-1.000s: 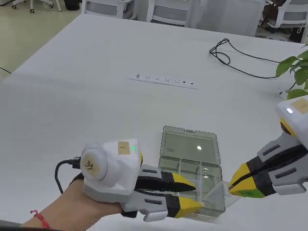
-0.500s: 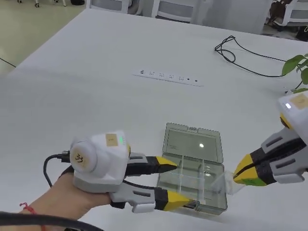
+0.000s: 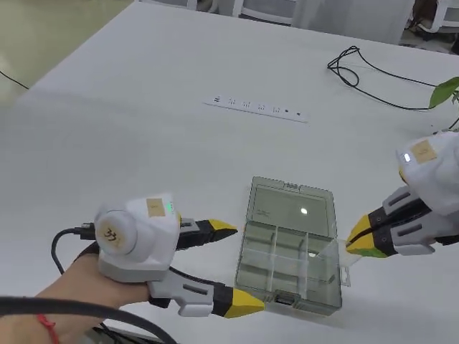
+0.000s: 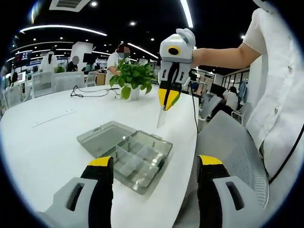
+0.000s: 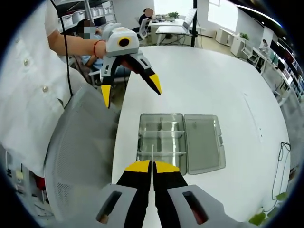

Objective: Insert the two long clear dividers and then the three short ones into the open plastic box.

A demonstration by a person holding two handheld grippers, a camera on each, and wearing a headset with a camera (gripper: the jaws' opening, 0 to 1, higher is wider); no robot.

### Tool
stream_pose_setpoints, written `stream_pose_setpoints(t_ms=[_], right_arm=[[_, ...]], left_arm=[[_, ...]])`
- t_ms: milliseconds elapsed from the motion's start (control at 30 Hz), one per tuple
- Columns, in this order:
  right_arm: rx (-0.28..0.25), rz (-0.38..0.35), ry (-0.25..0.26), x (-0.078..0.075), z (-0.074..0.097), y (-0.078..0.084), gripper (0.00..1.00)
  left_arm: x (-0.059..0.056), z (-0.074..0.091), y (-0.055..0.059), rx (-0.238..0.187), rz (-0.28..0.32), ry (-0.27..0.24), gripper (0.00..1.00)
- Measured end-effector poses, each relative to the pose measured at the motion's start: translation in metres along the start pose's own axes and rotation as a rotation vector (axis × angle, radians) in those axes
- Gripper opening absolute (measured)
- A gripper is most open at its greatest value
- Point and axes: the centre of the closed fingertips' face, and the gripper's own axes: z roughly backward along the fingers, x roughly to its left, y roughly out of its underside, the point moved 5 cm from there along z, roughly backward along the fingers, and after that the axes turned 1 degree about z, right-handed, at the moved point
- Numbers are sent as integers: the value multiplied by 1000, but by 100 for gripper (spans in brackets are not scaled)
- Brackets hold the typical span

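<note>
The right gripper (image 3: 356, 244) has its yellow-tipped jaws pressed together on a clear divider (image 3: 334, 259), a thin see-through plate that hangs from the tips toward 8 o'clock over the box's 3 o'clock edge; whether the plate touches the box cannot be told. In the right gripper view that same right gripper (image 5: 152, 166) pinches the divider (image 5: 152, 153) edge-on, a pale line running toward 12 o'clock over the near edge of the box (image 5: 164, 118). The left gripper (image 3: 234, 266) is held in a hand (image 3: 68, 297) at the box's 9 o'clock, its jaws spread wide apart with nothing between them, the tips just beside the box's side wall. From the left gripper view its own jaws (image 4: 154, 164) frame the box (image 4: 142, 183), with the right gripper (image 4: 168, 97) and its divider (image 4: 161, 118) hanging above at 12 o'clock. The plastic box (image 3: 301, 301) lies open on the white table (image 3: 107, 107), its lid (image 3: 294, 211) folded flat toward 12 o'clock, and clear walls already split the tray into compartments. Farther off at 12 o'clock lies a white power strip (image 3: 258, 109), with a black cable (image 3: 362, 72) at 1 o'clock and a green leaf (image 3: 446, 90) at 2 o'clock.
</note>
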Motion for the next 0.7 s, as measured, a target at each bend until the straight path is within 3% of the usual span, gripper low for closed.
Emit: stream_pose_setpoints(t_ms=[467, 700], right_arm=[[64, 22, 19, -15, -27, 16, 3], [77, 12, 12, -21, -32, 21, 3]], left_arm=[[6, 2, 10, 16, 20, -26, 92], [7, 3, 11, 19, 29, -27, 91]])
